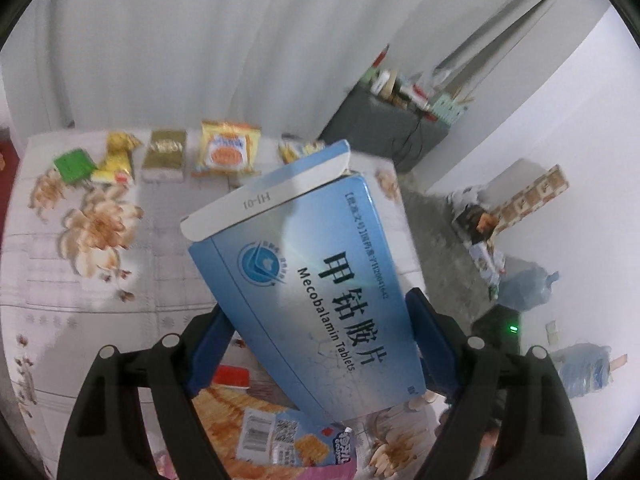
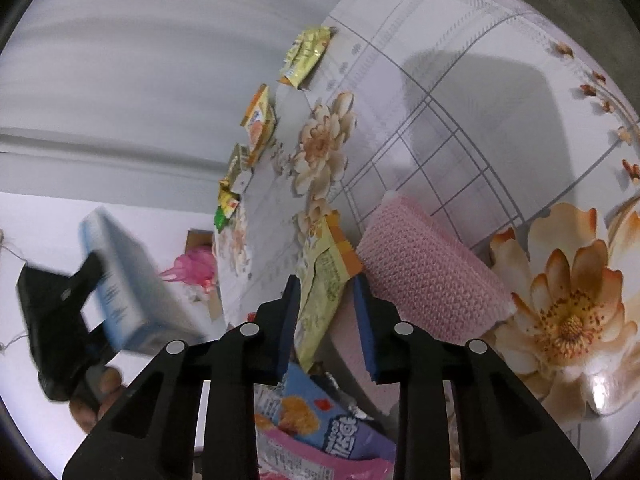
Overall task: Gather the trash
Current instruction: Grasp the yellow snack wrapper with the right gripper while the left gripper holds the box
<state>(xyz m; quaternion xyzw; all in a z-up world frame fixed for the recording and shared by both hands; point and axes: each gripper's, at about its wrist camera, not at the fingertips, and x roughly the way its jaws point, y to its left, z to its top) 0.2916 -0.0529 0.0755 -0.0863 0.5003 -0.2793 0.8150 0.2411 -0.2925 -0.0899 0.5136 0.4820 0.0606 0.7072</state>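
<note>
While we are clearing trash off the flowered tablecloth (image 2: 460, 92), this is how our two grippers are standing.

Left gripper (image 1: 320, 344): we are clamping a blue Mecobalamin Tablets box (image 1: 312, 280) across its width between the blue pads, its end flap (image 1: 264, 196) hanging open at the far end, beyond the fingertips.

Box position: it is tilting away from us and is sitting clear above the cloth.

Beneath the left gripper: a blue-and-orange snack bag (image 1: 280, 436) is lying just under the box, on something pink at the near edge.

Far ahead of the left gripper: a row of wrappers is lying along the table's far edge, namely a green packet (image 1: 74, 165), a crumpled yellow wrapper (image 1: 116, 156), a gold packet (image 1: 166, 154) and an orange biscuit packet (image 1: 226, 152).

Right gripper (image 2: 326, 316): our jaws are standing narrowly apart around a pale yellow-green wrapper (image 2: 324, 284) with an orange edge; whether the pads are pressing it we cannot tell.

Right of the right gripper: a pink knitted cloth (image 2: 428, 264) is lying just beside the right pad.

Below the right gripper: the same snack bag (image 2: 320, 428) is showing between the finger bases.

Left of the right gripper: the other gripper is carrying the blue box, with a person's fingers (image 2: 96, 396) under its handle.
</note>
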